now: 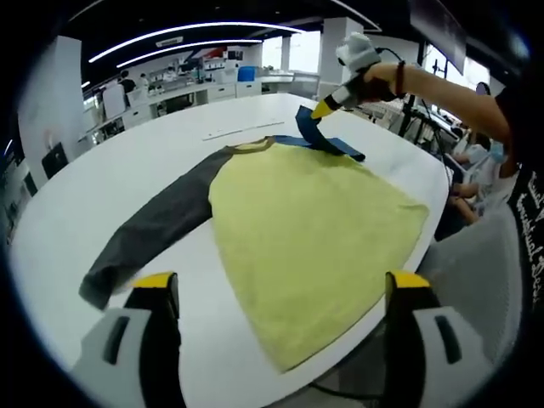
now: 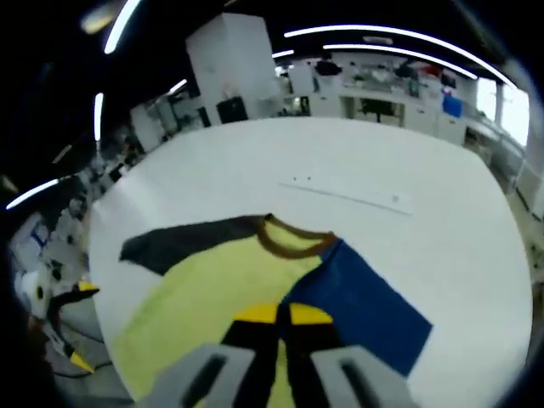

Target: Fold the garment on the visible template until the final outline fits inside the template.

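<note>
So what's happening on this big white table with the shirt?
A person is folding a shirt on a white table, using a handheld gripper in each hand. The shirt lies flat, with a yellow body, a dark grey sleeve stretched out to one side and a blue sleeve. The right gripper has its fingers shut on the blue sleeve and is lifting it up off the table. The left gripper hangs open near the shirt's bottom edge, holding nothing.
</note>
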{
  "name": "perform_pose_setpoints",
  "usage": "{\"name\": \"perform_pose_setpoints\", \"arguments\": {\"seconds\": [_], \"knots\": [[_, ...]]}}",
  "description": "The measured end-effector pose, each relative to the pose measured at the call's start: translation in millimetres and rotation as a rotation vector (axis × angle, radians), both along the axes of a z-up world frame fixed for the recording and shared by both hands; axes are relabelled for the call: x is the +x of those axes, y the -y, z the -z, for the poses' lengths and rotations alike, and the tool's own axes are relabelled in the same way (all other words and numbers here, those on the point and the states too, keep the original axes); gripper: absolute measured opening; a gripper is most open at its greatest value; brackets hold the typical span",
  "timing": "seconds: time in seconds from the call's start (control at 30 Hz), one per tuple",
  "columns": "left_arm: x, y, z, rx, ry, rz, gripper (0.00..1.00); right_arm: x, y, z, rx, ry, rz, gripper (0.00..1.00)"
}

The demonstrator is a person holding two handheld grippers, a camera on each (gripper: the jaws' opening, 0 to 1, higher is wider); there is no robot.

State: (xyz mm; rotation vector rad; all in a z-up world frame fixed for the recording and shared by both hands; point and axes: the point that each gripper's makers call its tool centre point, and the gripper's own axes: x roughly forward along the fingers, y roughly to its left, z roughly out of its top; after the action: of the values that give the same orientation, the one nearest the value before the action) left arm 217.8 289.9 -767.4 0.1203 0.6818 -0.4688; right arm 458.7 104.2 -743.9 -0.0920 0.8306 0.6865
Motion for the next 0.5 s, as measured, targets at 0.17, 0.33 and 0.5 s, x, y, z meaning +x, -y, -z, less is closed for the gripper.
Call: {"name": "perform_pose_setpoints", "arguments": {"seconds": [0.17, 0.33, 0.5], "knots": [[-0.8, 1.8, 1.5, -0.006, -0.003, 0.006, 0.98, -0.4, -15.2, -1.7, 0.006, 0.002, -0.015, 0.0], [-1.2, -1.0, 2.1, -0.02, -0.001, -0.006, 0.98, 0.1, -35.5, -4.3, 0.018, 0.007, -0.039, 0.0], [-2.5, -5.5, 4.1, -0.023, -0.006, -0.017, 0.98, -6.0, -50.7, -7.4, 0.03, 0.012, -0.063, 0.0]]}}
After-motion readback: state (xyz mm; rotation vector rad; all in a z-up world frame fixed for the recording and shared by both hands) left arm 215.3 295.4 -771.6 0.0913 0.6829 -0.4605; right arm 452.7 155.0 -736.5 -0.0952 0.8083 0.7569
